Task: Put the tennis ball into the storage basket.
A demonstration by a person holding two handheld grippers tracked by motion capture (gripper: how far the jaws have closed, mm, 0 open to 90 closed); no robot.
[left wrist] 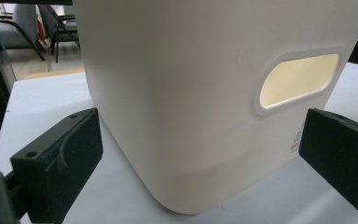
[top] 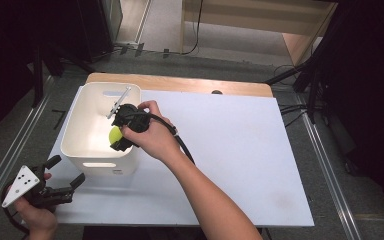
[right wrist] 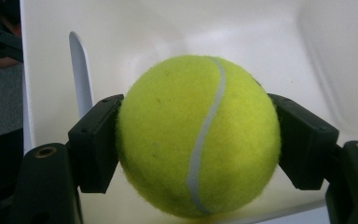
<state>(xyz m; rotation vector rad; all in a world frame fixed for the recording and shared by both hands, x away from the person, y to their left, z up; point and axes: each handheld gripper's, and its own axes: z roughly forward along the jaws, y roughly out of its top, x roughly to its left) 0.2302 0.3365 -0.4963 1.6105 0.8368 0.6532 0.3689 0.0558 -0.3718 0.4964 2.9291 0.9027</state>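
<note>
One white plastic bin (top: 82, 131) is seen standing on the left part of a white bench (top: 240, 150), its open top facing up and a slot handle cut into its near wall and its far wall. A yellow-green tennis ball (top: 114, 135) is held inside the bin's opening, gripped between the jaws of the right gripper (top: 121, 144), which is reached in over the bin's right rim by the right hand (top: 152, 135). In the right gripper view the ball (right wrist: 198, 135) is seen pressed on both sides by the two black jaws, its white seam curving from upper right to lower left, with the bin's pale inner walls (right wrist: 261, 37) behind it. Whether the ball touches the bin's floor cannot be told. The ball is round, so no long axis is shown.

The left gripper (top: 67, 180) is held by the left hand (top: 37, 217) low at the bench's near left corner, just beside the bin's near wall, with its jaws spread apart and nothing between them. In the left gripper view the bin's rounded outer corner (left wrist: 182, 116) and slot handle (left wrist: 298, 81) are framed between the parted jaws, apart from both.

The bin is set close to the bench's left edge and near its far edge. The bench's middle and right side are left as open room
</note>
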